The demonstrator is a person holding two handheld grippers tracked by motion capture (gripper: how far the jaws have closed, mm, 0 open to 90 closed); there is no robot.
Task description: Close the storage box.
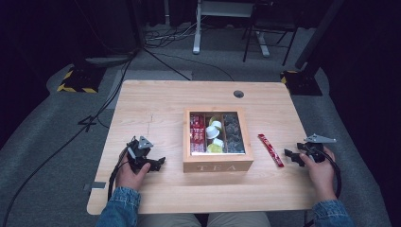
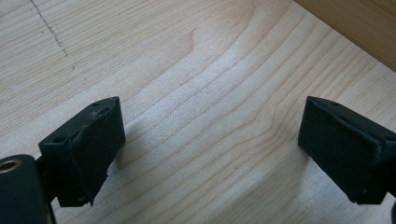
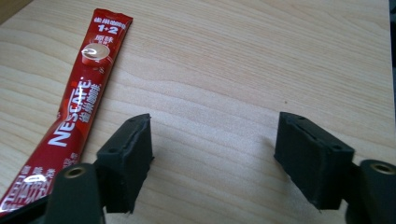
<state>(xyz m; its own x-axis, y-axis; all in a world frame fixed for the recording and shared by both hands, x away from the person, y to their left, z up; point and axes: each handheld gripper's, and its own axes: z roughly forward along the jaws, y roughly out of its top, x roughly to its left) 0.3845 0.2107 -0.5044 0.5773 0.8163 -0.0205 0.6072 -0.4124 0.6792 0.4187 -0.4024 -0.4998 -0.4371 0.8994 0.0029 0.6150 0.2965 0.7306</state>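
Note:
A wooden tea box with a glass lid stands mid-table; red sachets, white cups and dark pods lie in its compartments. A red Nescafe coffee stick lies flat on the table to its right, and runs past my left jaw in the right gripper view. My right gripper rests low on the table just right of the stick, open, with bare wood between its pads. My left gripper sits left of the box, open over bare wood.
The box's wooden side fills the upper right corner in the left gripper view. A cable hole sits near the table's far edge. Stands, cables and a chair occupy the floor beyond the table.

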